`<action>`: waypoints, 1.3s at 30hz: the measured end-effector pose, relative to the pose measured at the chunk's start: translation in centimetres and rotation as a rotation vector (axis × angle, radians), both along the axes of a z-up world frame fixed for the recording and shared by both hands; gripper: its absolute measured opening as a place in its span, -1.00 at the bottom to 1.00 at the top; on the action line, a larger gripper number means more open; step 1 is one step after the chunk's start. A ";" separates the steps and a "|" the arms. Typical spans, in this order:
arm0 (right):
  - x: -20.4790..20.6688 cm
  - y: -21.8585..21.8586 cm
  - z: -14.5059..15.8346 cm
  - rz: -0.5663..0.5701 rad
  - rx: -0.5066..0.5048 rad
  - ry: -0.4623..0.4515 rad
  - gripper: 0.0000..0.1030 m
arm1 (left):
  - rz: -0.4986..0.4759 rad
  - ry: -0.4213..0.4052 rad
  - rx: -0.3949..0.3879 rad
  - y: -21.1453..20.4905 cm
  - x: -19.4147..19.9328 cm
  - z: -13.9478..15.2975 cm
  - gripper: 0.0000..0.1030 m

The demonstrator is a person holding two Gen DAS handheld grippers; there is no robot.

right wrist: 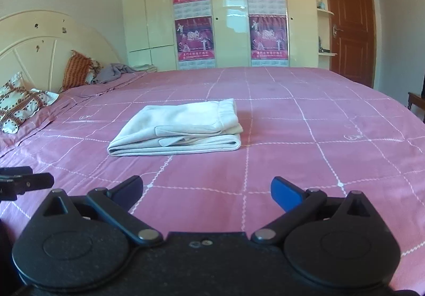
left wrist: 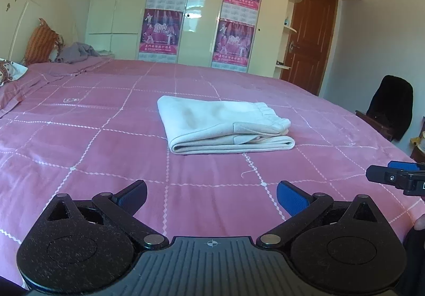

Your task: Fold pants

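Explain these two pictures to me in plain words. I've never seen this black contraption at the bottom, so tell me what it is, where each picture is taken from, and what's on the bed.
There is no robot here. A person holds a hand tool in each hand, each with two fingers that pinch, and a wide-angle camera looking forward along them.

One picture comes from the left gripper, the other from the right gripper. The black shapes at the bottom are each tool's own mechanism; the blue-padded tips are its fingers. Each tool also peeks into the other's picture at the side edge.

Both are open and hold nothing, hovering over a pink bedspread.

On it lie cream pants, already folded into a neat stack with the waistband on top. Pillows sit by the headboard.
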State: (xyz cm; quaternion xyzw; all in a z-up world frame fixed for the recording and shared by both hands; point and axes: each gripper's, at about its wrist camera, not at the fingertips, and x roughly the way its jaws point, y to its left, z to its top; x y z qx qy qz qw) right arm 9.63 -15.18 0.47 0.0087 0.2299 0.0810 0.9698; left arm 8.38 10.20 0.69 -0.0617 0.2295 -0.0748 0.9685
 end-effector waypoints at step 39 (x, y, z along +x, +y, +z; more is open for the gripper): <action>-0.1 -0.5 -0.1 -0.020 0.012 -0.007 1.00 | -0.023 -0.028 0.019 -1.0 0.1 -0.2 0.99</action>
